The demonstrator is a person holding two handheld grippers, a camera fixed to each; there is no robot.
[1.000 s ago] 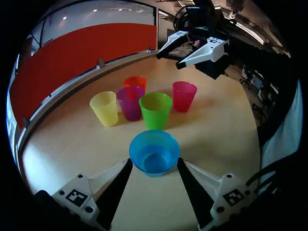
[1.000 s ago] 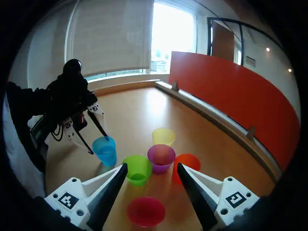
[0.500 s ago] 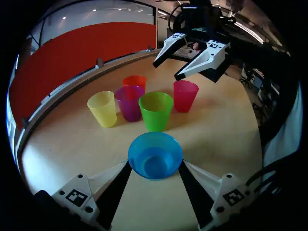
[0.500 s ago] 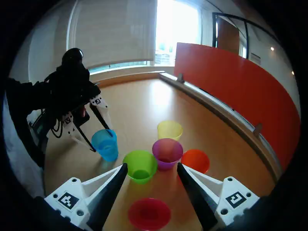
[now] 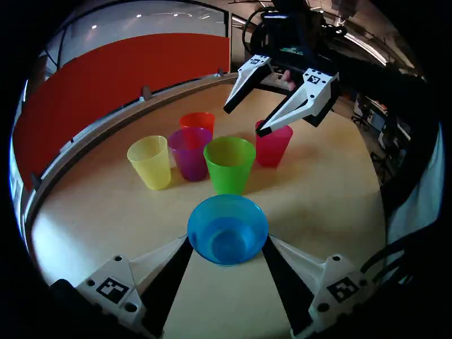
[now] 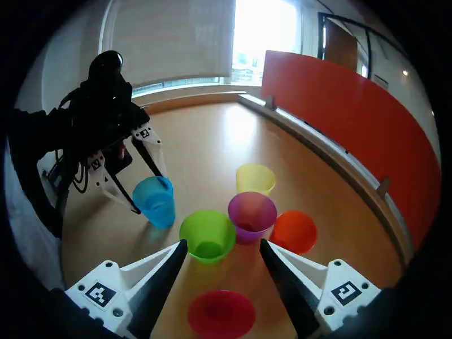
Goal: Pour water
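A blue cup sits between my left gripper's fingers, which press on both its sides; in the right gripper view the same blue cup is held just off the wooden table. Ahead stand a yellow cup, a purple cup, a green cup, an orange cup and a pink cup. My right gripper hangs open just above the pink cup. In the right gripper view the right gripper is open over the pink cup.
A red partition with a low rail runs along the table's far edge. A person's dark sleeve holds the left gripper at the table's left side. Bare wood lies to the right of the cups.
My right gripper has come down and nearer, from behind the cups to just over the pink cup. The blue cup in my left gripper has barely shifted.
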